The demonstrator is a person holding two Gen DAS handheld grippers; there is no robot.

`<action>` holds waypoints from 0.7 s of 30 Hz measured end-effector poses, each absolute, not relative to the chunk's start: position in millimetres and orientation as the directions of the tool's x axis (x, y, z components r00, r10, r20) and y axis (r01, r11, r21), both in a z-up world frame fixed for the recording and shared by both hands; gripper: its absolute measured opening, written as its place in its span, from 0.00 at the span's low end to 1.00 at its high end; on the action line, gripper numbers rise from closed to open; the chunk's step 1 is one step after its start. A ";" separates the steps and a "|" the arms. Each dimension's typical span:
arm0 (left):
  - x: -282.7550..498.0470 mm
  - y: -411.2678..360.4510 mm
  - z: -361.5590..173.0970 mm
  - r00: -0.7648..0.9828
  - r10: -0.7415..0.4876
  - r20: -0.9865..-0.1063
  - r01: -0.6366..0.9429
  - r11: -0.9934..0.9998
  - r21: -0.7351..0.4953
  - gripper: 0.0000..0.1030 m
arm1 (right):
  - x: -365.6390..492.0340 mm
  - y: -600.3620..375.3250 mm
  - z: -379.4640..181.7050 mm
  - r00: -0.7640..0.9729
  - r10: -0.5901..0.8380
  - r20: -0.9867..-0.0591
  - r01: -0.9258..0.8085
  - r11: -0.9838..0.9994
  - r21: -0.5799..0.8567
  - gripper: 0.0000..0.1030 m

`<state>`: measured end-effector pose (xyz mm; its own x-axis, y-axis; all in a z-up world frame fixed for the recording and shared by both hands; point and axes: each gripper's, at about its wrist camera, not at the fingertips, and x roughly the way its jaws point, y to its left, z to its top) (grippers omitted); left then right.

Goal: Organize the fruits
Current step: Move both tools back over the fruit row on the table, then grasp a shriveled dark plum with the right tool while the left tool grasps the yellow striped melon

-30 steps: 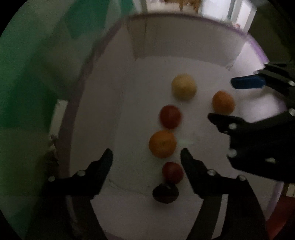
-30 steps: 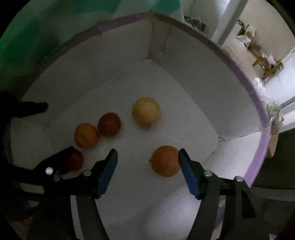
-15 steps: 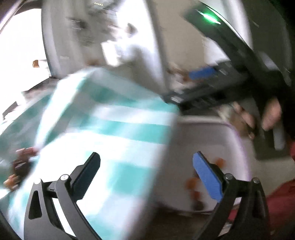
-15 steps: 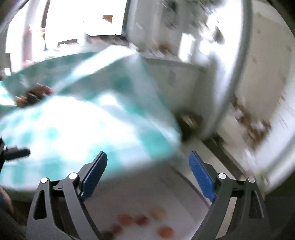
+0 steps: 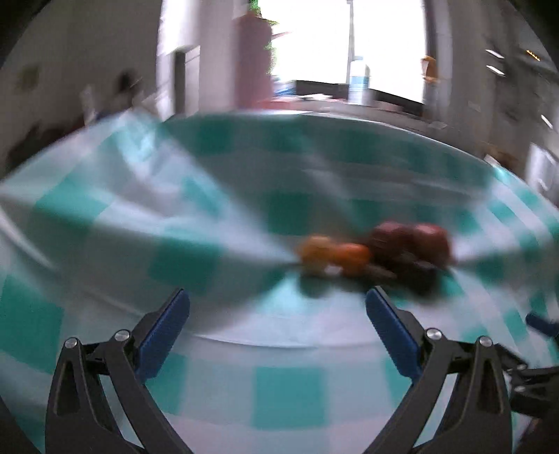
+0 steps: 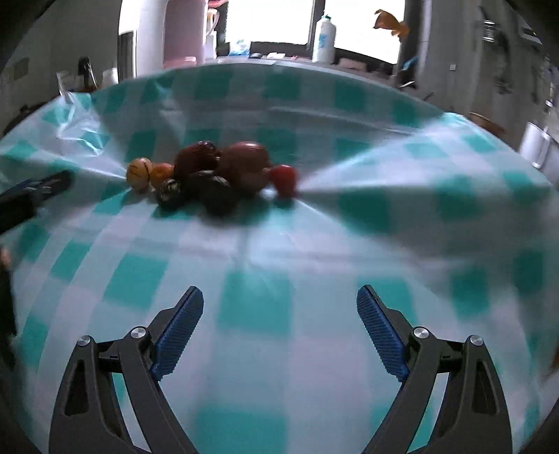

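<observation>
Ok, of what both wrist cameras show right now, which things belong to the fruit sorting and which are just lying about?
For the job:
- fruit pile on the checked cloth
- yellowish round fruit
- red fruit
- left gripper, open
- right gripper, open

Just lying about:
- checked tablecloth
- white bottle
- pink container

A home is shown, most likely a kitchen or dining room. A table is covered with a green and white checked cloth. Behind it, a white bottle is stood by a bright window.
</observation>
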<state>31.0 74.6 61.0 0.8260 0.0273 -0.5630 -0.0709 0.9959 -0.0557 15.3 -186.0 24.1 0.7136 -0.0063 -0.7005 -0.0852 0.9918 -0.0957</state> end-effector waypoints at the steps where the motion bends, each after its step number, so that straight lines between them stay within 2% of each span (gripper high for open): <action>1: 36.6 89.8 56.6 0.812 0.036 -0.582 -0.111 0.989 -0.095 0.98 | 34.4 -180.3 20.4 0.704 -0.002 -0.710 -0.083 0.993 -0.085 0.84; 4: 38.7 108.7 46.1 0.776 -0.024 -0.630 -0.136 0.969 -0.204 0.98 | 78.1 -163.1 14.5 0.678 -0.007 -0.735 -0.066 0.995 -0.070 0.82; 6: 34.4 111.7 47.2 0.775 -0.061 -0.629 -0.122 0.962 -0.243 0.98 | 98.1 -154.5 12.9 0.667 -0.009 -0.745 -0.057 0.996 -0.063 0.80; 10: 26.6 109.6 52.6 0.797 -0.069 -0.600 -0.099 0.965 -0.243 0.98 | 121.3 -139.6 7.6 0.650 -0.055 -0.758 -0.045 0.993 -0.110 0.79; 15: 22.4 110.8 56.3 0.816 -0.068 -0.573 -0.106 0.959 -0.264 0.98 | 137.2 -138.1 1.3 0.615 -0.057 -0.787 -0.020 0.996 -0.088 0.74; 20: 22.1 111.1 53.3 0.811 -0.075 -0.580 -0.115 0.952 -0.284 0.98 | 143.2 -133.9 0.2 0.616 -0.054 -0.786 -0.029 0.995 -0.091 0.72; 21: 22.6 110.1 52.7 0.810 -0.073 -0.583 -0.116 0.953 -0.281 0.98 | 144.9 -131.9 -0.2 0.617 -0.048 -0.785 -0.036 0.995 -0.089 0.69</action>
<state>22.6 110.1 52.7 0.8095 -0.0734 -0.5825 -0.1158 0.9527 -0.2810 144.9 -131.9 -0.2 0.6170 -0.0485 -0.7855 -0.0356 0.9954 -0.0894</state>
